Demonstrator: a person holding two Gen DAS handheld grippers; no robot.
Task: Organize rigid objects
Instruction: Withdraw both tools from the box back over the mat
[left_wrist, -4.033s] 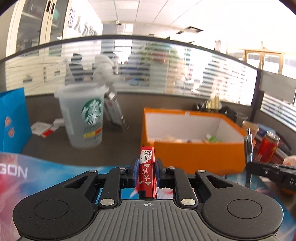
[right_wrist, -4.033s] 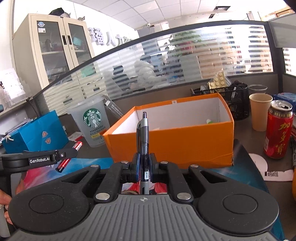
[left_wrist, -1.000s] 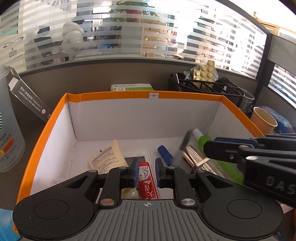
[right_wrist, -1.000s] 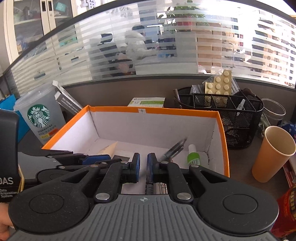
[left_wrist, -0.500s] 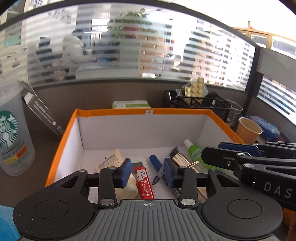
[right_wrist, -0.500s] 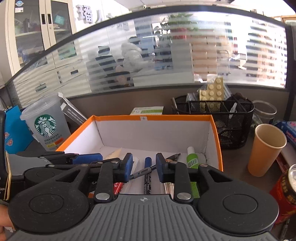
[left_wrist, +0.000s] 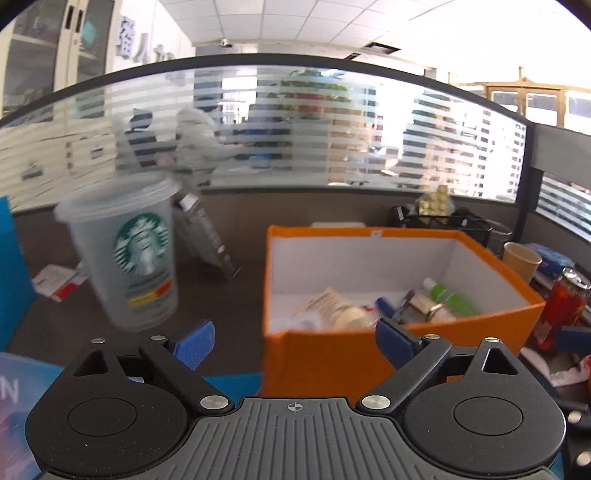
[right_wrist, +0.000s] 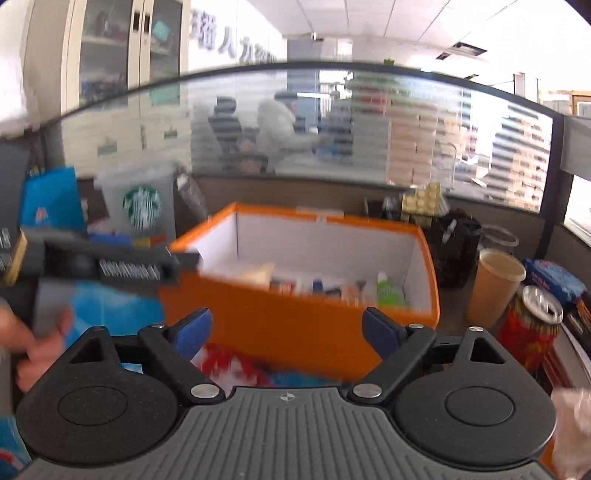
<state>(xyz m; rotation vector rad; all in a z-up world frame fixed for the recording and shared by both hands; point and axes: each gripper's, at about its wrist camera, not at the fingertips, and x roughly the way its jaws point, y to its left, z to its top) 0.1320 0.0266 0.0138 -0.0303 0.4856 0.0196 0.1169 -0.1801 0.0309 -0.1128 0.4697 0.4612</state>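
Observation:
An orange box (left_wrist: 332, 354) (right_wrist: 295, 325) with white inner walls stands on the desk and holds several small items, among them a green bottle (left_wrist: 448, 297) (right_wrist: 386, 290), pens and a cream tube (left_wrist: 328, 304). My left gripper (left_wrist: 295, 343) hangs in front of the box's near left corner, its jaws opening wide with nothing between them. My right gripper (right_wrist: 286, 330) is back from the box's near wall, its jaws also opening, empty. The left gripper's body (right_wrist: 110, 266) shows blurred at the left of the right wrist view.
A clear Starbucks cup (left_wrist: 129, 258) (right_wrist: 142, 206) stands left of the box, with a blue bag (right_wrist: 51, 203) beyond. Right of the box are a paper cup (right_wrist: 495, 288), a red can (right_wrist: 532, 328) (left_wrist: 561, 306) and a black mesh organizer (right_wrist: 454, 251). A blue printed mat (left_wrist: 22, 391) lies under the grippers.
Both grippers let go of the red item and the pen inside the box, opened wide and drew back out of it; the box now lies ahead of them.

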